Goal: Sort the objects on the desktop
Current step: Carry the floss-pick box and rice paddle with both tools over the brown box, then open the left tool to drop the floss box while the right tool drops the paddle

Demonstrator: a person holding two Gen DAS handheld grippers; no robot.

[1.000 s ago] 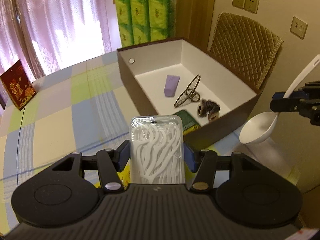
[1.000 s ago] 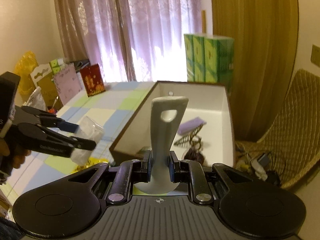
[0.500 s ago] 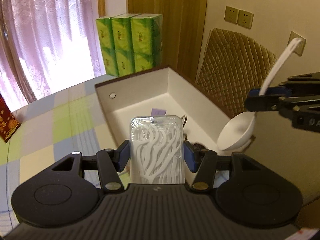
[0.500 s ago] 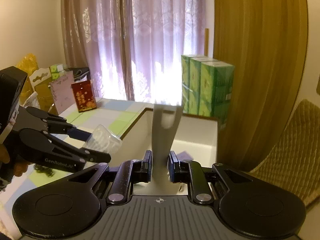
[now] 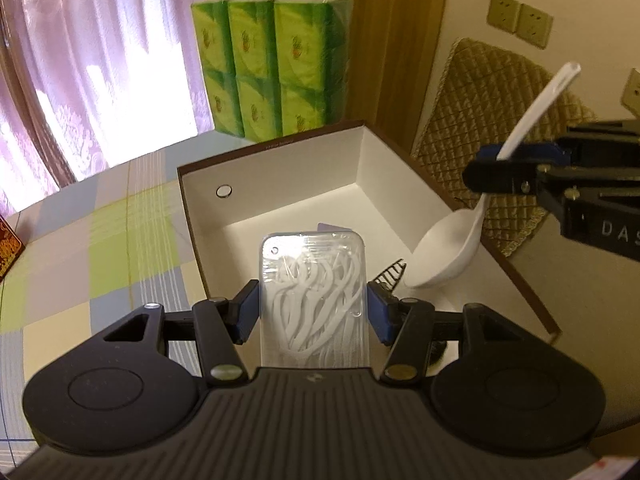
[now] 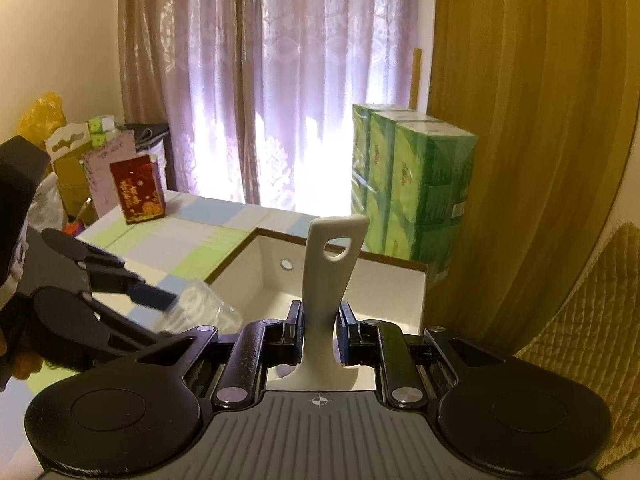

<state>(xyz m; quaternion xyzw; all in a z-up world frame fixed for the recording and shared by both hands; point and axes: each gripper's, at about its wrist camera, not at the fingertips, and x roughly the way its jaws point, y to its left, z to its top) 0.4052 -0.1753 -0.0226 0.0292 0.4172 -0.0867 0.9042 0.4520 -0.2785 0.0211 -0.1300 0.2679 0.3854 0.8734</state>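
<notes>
Over the box (image 5: 280,148), each hand-held gripper stays clamped: left (image 5: 313,312) on floss-pick case (image 5: 313,280), right (image 6: 319,334) on spoon (image 6: 326,280).

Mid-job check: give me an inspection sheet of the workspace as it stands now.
Surface: checked tablecloth.
Job's things: open box; floss pick case and white spoon both above it.
Clutter: red card, green tissue packs.
Grippers: left gripper shut on the floss pick case; right gripper shut on the spoon's handle.
Cables: nothing seen.
Surroundings: curtains, quilted chair, wall sockets.
</notes>
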